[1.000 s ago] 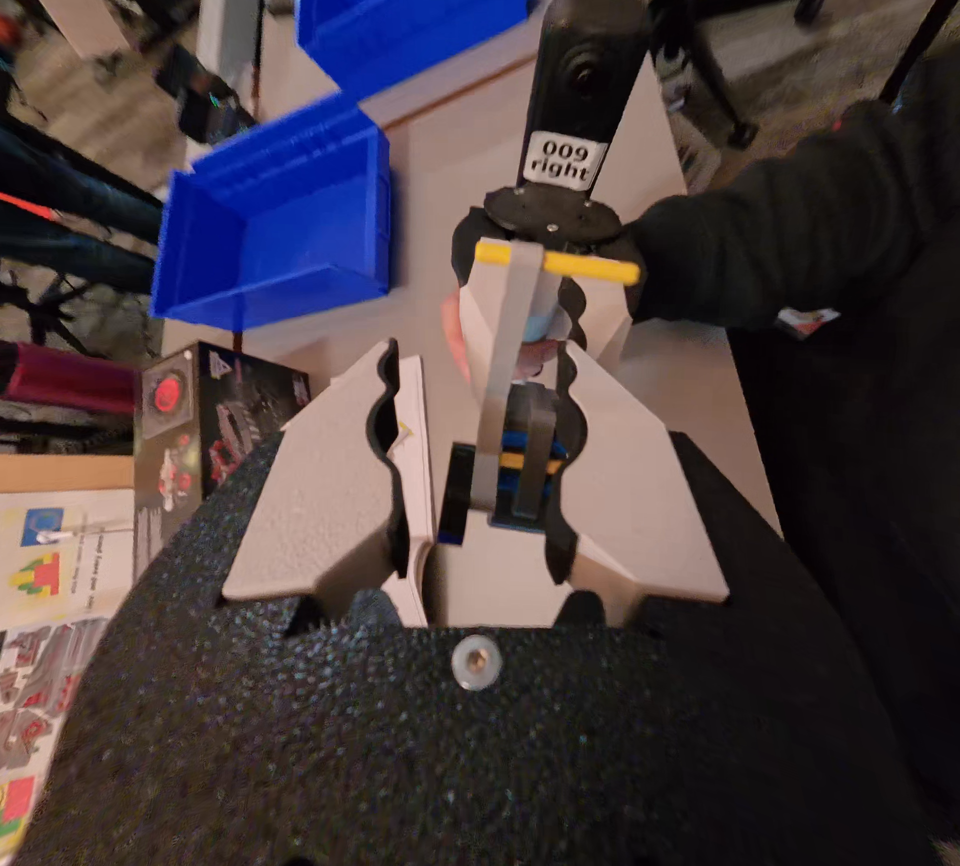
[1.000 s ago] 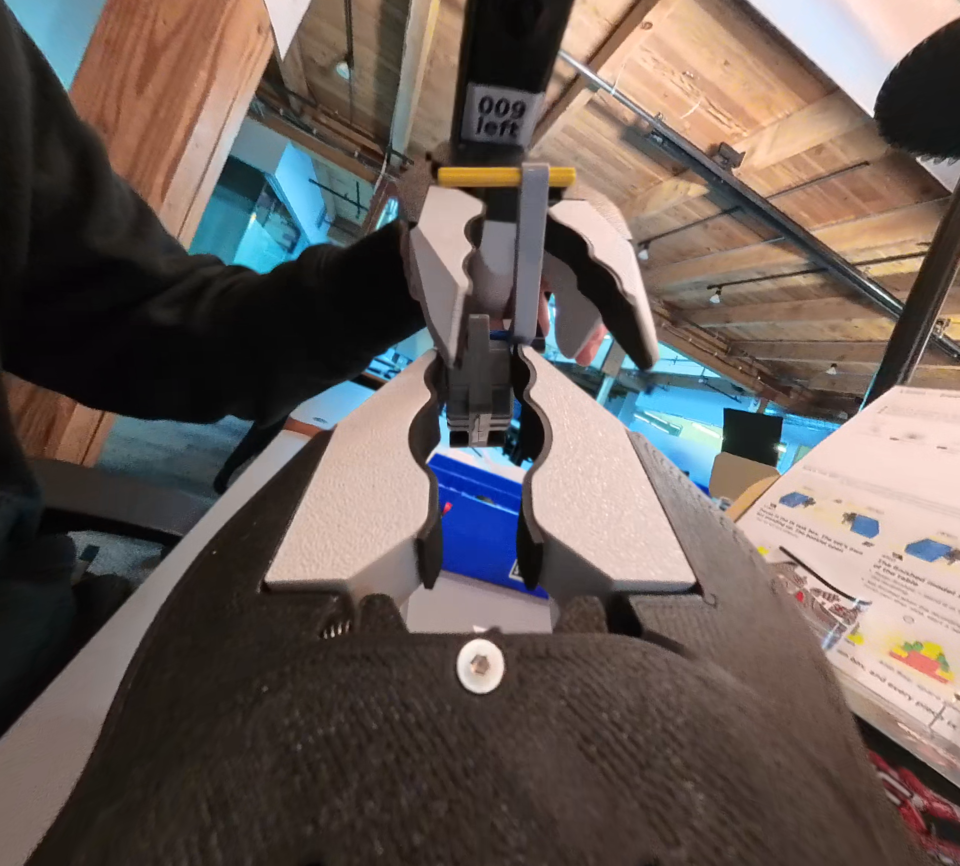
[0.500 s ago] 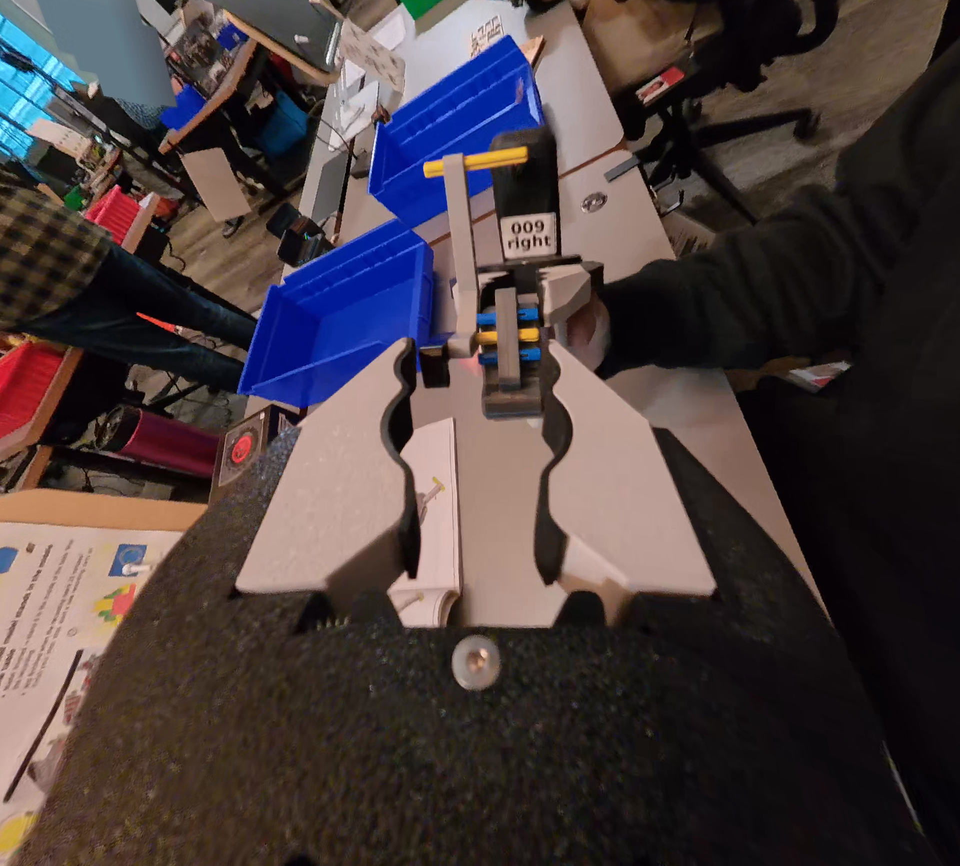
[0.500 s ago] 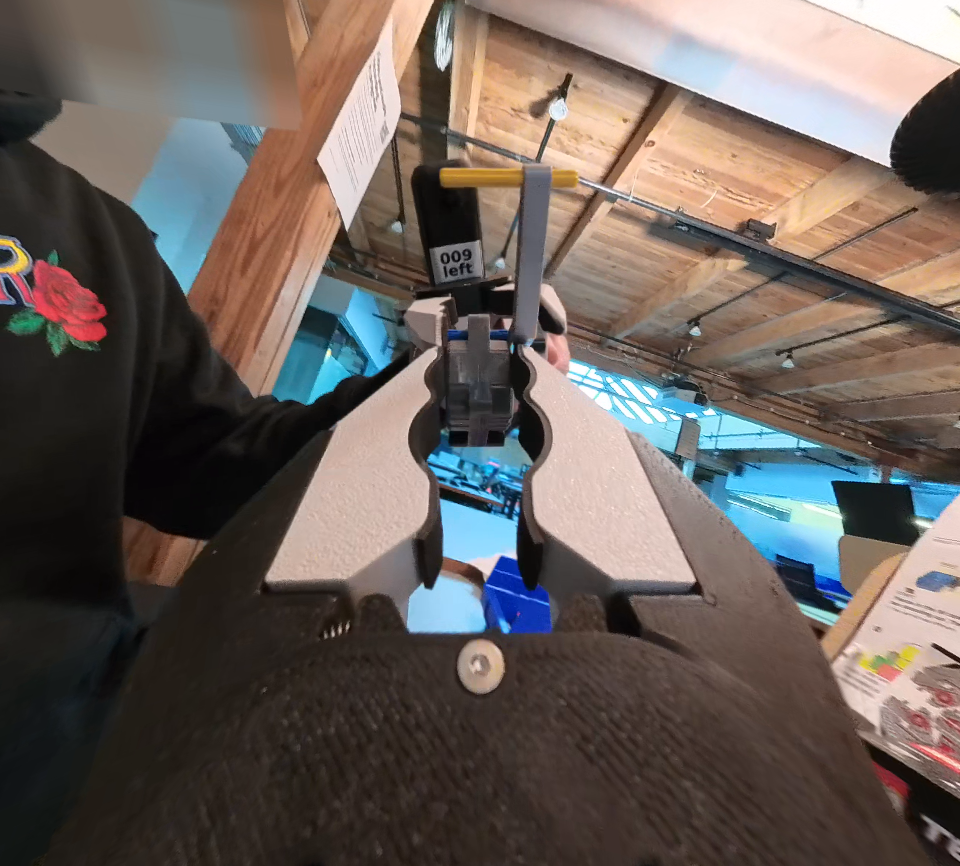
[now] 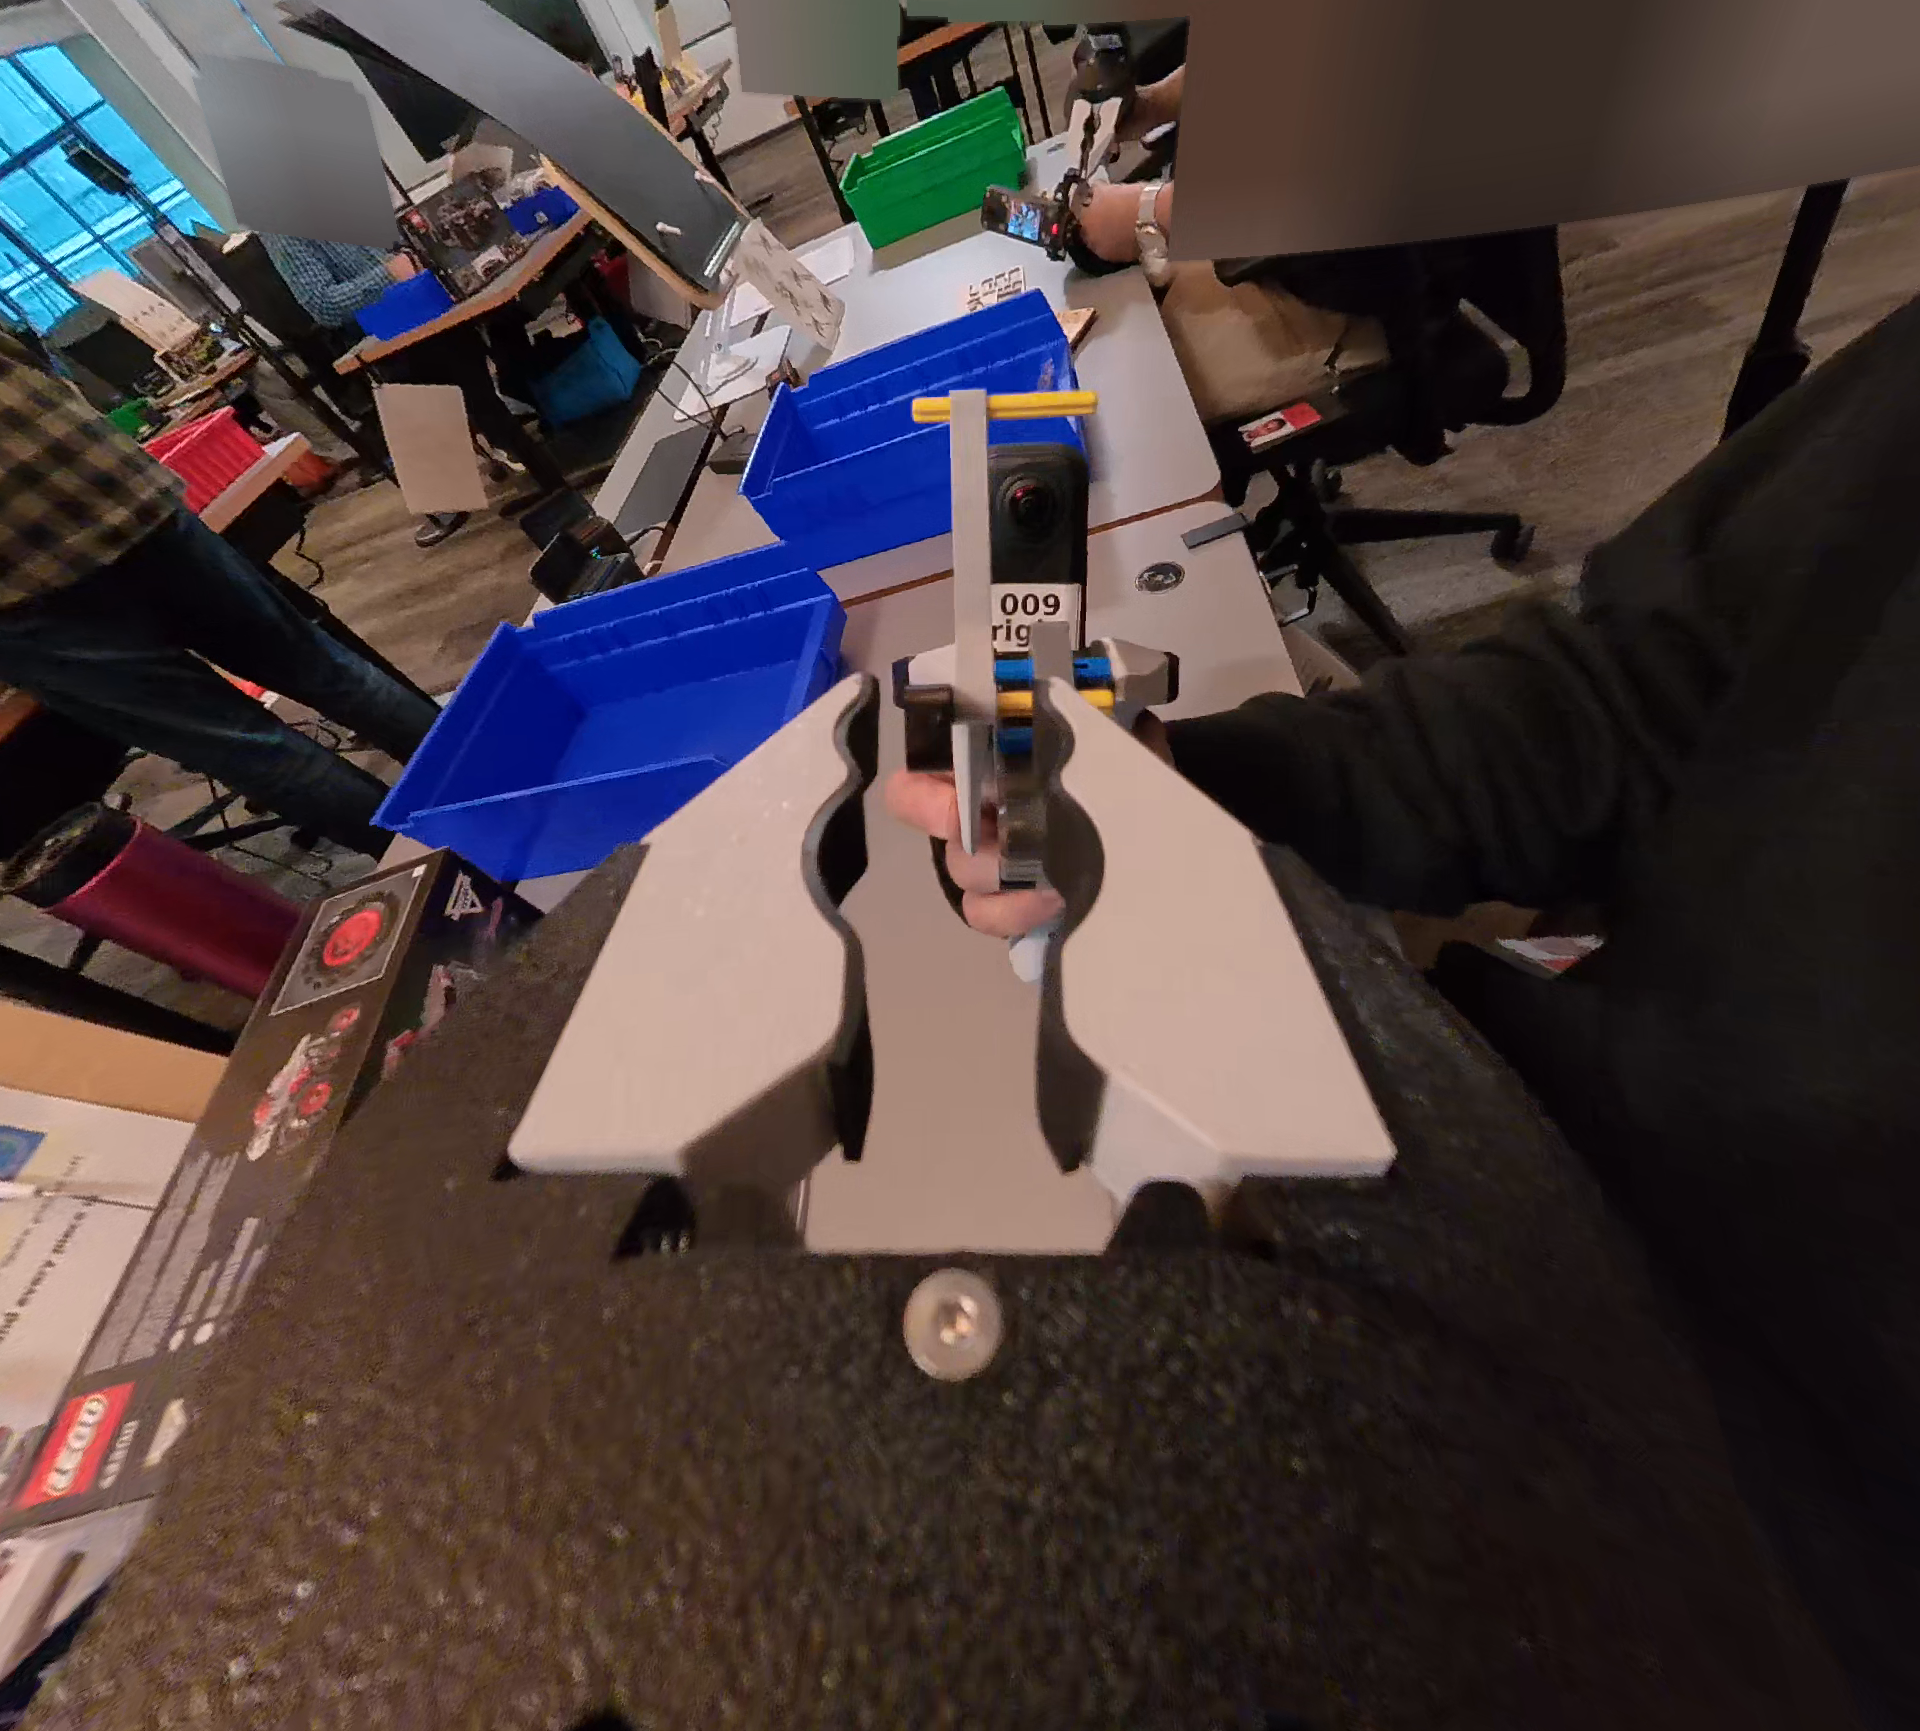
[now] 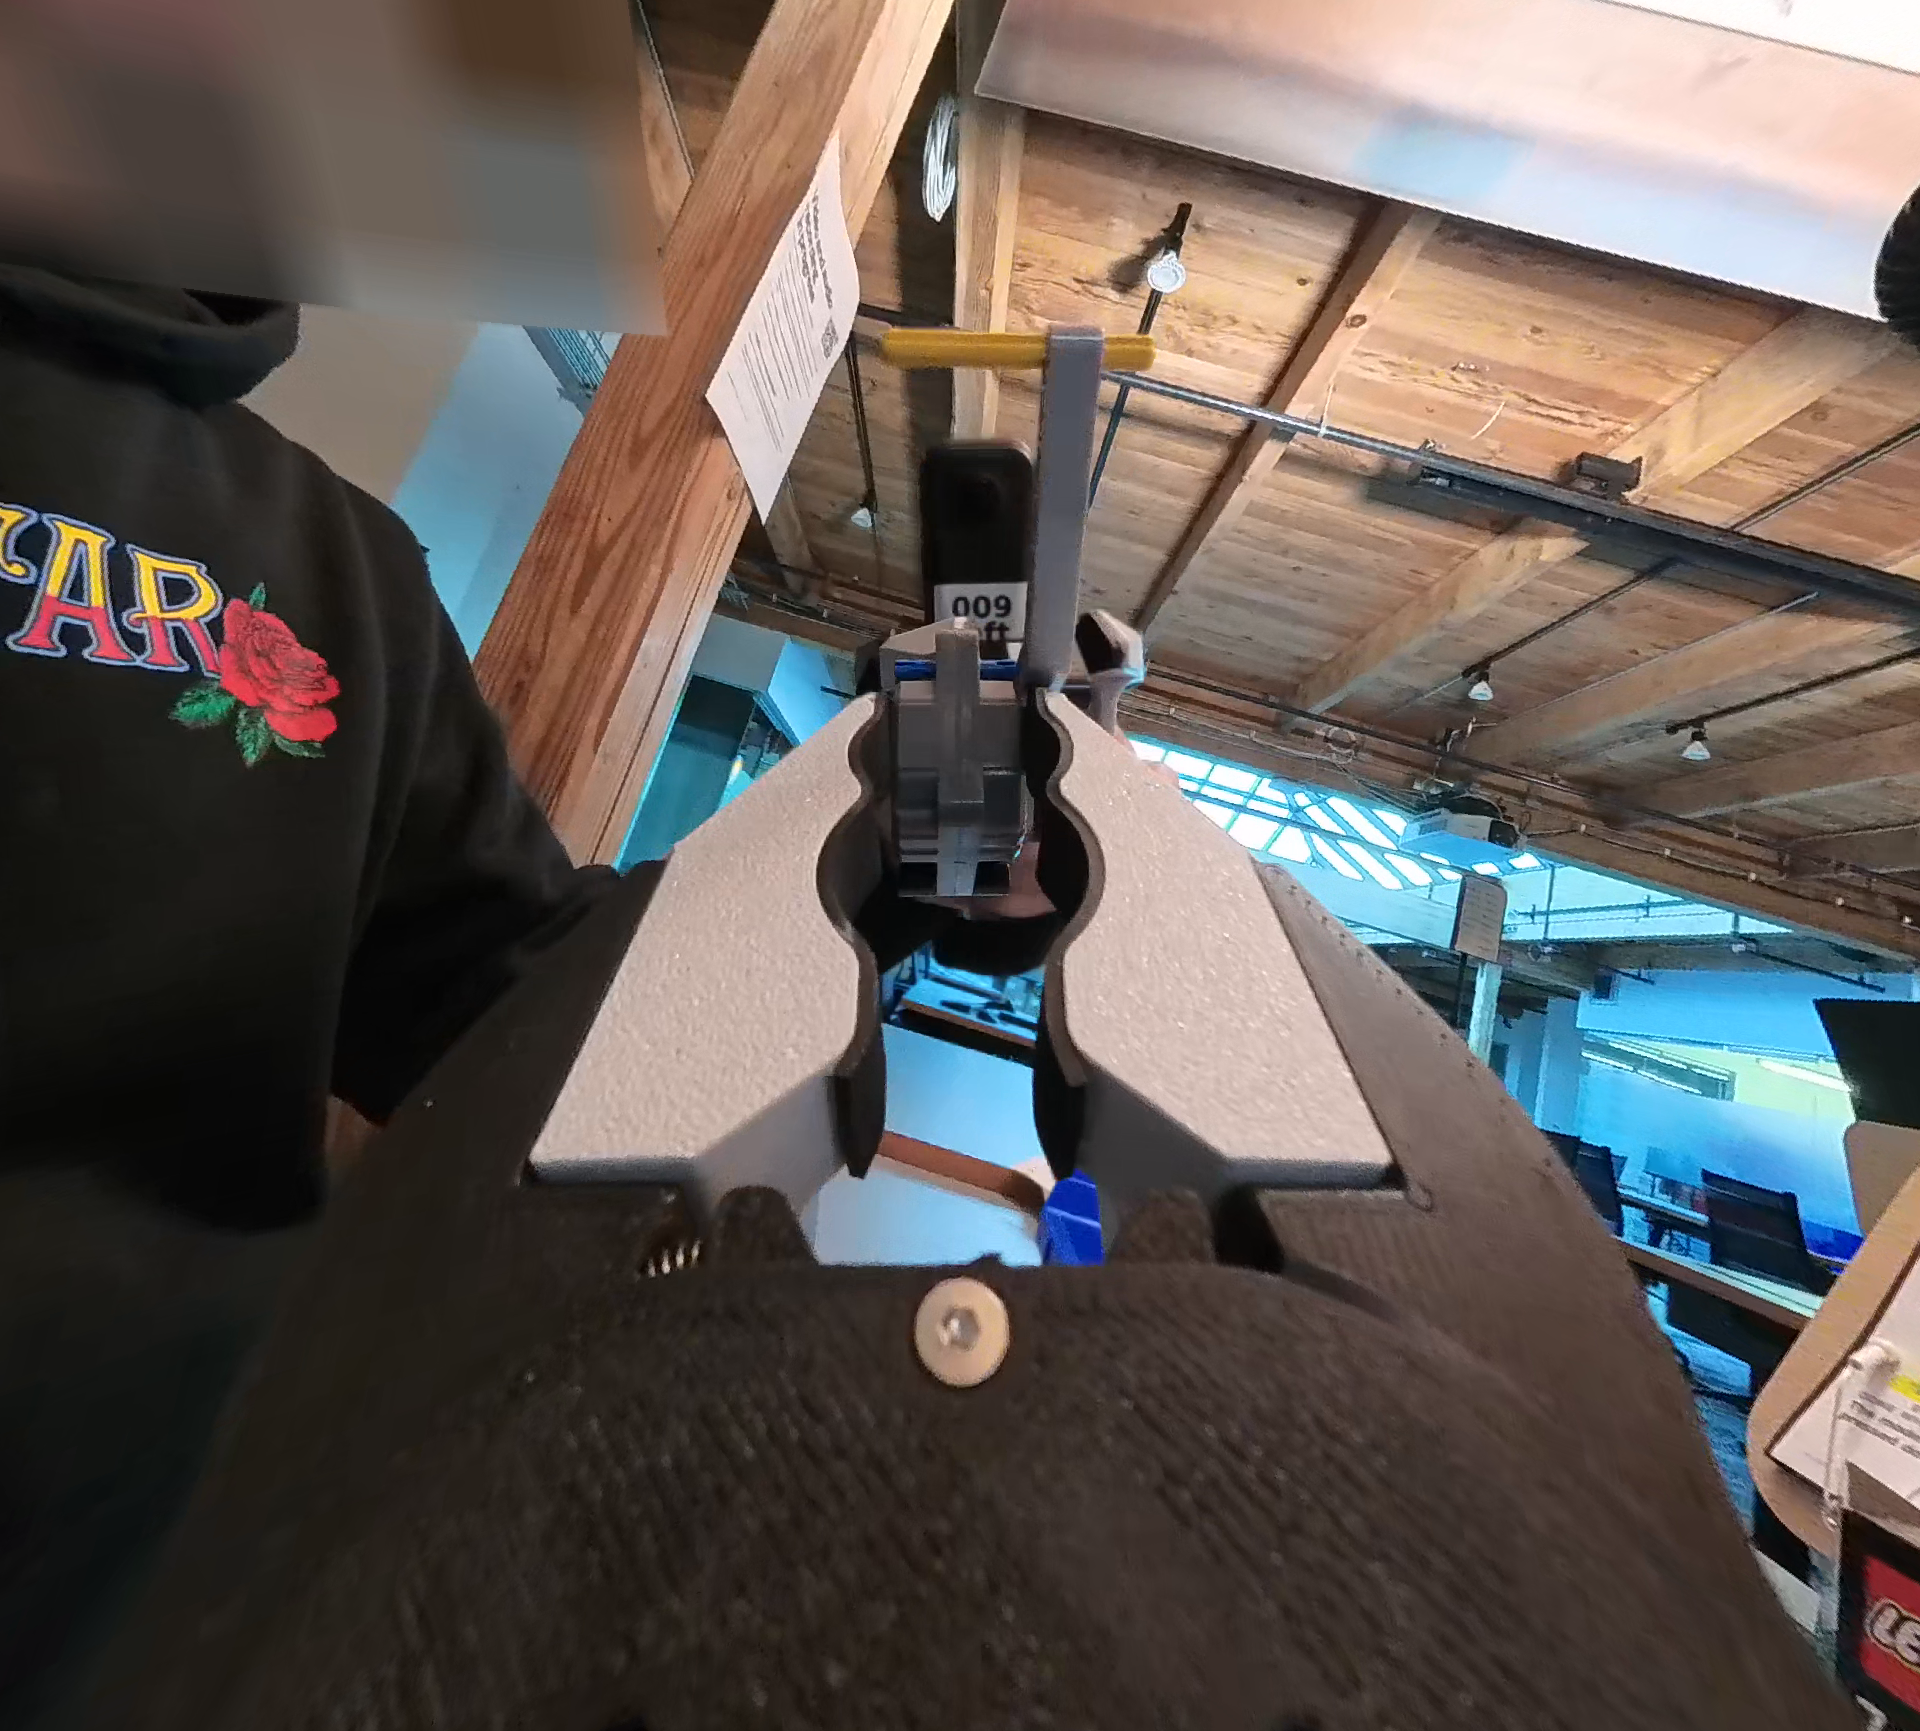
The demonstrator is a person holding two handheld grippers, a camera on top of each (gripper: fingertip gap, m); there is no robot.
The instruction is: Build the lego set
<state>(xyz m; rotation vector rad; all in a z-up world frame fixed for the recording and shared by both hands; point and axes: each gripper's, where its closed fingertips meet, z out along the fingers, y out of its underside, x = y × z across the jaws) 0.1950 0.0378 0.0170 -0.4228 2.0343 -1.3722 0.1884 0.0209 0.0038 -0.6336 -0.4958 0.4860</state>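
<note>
Desks run down a busy workshop, and the long grey table [image 5: 1143, 393] in front carries two blue bins [image 5: 623, 725], one behind the other, with a green bin [image 5: 935, 164] farther back. At the near left edge a dark lego box [image 5: 312, 1037] lies partly cut off by the frame, and grey patches blot out much of the upper room.

Both tools are lifted off the table and point at each other. The right gripper [image 6: 961, 725] pinches the lego assembly [image 6: 956, 788], a small grey block, between its fingertips, both sides pressed against it. A grey beam [image 6: 1065, 518] rises from the block and ends in a yellow rod [image 6: 1013, 351] set crosswise, seen against the wooden ceiling beams [image 6: 1351, 331]. From this side the block hides most of the other tool; only its black camera stalk [image 6: 977, 518] and one finger show behind.

The left gripper [image 5: 961, 725] has its jaws spread. Its right fingertip [image 5: 1070, 725] sits beside the assembly's blue and yellow pins [image 5: 1013, 694], though I cannot tell whether it touches. The left finger [image 5: 831, 746] stands clear of the piece. A bare hand [image 5: 966, 860] is partly hidden behind the piece, and a black sleeve [image 5: 1507, 746] runs off to the right.
</note>
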